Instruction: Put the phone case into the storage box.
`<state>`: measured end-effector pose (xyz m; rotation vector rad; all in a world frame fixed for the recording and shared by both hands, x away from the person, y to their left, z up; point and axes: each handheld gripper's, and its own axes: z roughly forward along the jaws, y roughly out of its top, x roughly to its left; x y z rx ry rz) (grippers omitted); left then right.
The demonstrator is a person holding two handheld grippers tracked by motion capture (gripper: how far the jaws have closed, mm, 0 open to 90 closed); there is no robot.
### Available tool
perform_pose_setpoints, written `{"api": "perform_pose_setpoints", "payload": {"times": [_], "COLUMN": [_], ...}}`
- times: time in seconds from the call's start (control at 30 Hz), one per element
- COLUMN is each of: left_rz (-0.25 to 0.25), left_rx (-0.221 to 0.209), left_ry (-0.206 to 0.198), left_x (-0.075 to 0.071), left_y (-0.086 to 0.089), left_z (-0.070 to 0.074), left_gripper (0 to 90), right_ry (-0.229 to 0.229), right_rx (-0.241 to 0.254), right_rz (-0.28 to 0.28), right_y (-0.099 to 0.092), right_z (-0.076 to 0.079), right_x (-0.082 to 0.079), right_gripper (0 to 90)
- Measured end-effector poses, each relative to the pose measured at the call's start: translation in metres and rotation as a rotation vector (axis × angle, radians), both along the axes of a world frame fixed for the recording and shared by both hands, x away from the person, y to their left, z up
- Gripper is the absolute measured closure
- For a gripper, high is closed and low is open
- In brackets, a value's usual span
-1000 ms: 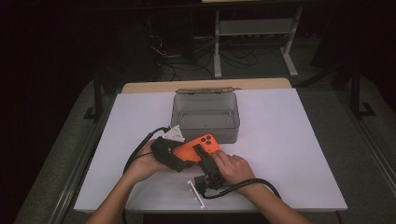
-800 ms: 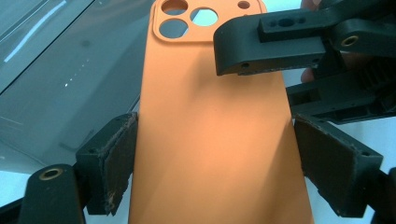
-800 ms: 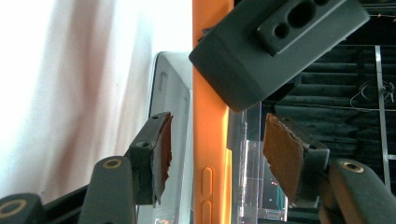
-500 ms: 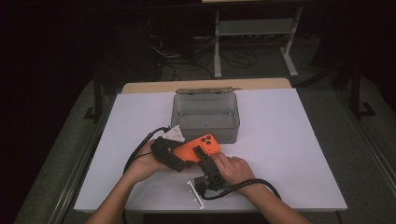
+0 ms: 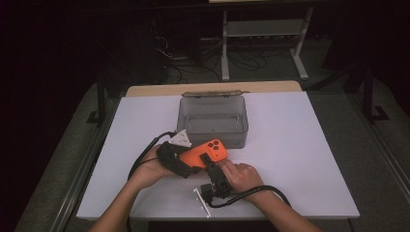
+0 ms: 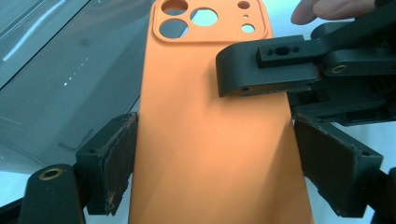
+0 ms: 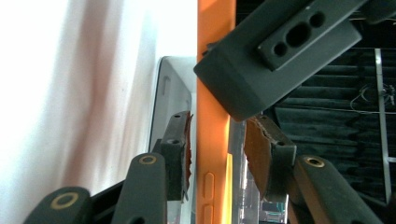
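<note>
Left tool (image 5: 186, 162) is clamping the orange phone case (image 5: 205, 152) by its long edges in the high view, holding it flat just above the white table (image 5: 300, 145), right in front of the clear grey box (image 5: 212, 118). Right tool (image 5: 211, 170) is coming in from the near side and biting the case's edge; a hand (image 5: 241, 176) is wrapping its handle. Likely a two-handed grip so the case stays steady for a transfer, maybe toward the box, my guess only.

Left gripper view: jaws are standing about a case-width apart, both pads (image 6: 119, 163) pressing on the case (image 6: 205, 140) sides, camera cutouts pointing away. Right tool's jaw is lying across the case's upper right back face, so it's pinching through the thickness. Box (image 6: 70, 79) wall is sitting just beyond to the left.

Right gripper view: case (image 7: 212, 140) is showing edge-on, side buttons near the bottom. Jaws are nearly closed, narrow gap, red-worn pads (image 7: 184, 154) squeezing front and back of the thin shell. Left tool's black jaw is crossing the top right, touching the same case. Box rim is showing behind, table to the left.
</note>
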<state>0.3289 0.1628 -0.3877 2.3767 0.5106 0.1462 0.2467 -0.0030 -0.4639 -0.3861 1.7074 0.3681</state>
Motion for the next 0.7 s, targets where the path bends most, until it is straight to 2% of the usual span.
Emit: {"api": "perform_pose_setpoints", "payload": {"times": [0.7], "left_rz": [0.007], "left_rx": [-0.007], "left_ry": [0.007], "left_x": [0.0009], "left_y": [0.0018], "left_z": [0.0001], "left_gripper": [16.5], "right_ry": [-0.014], "right_rx": [-0.015], "right_rz": [0.012], "right_y": [-0.0005], "right_z": [-0.0012], "right_x": [-0.0024], "right_gripper": [71.9]}}
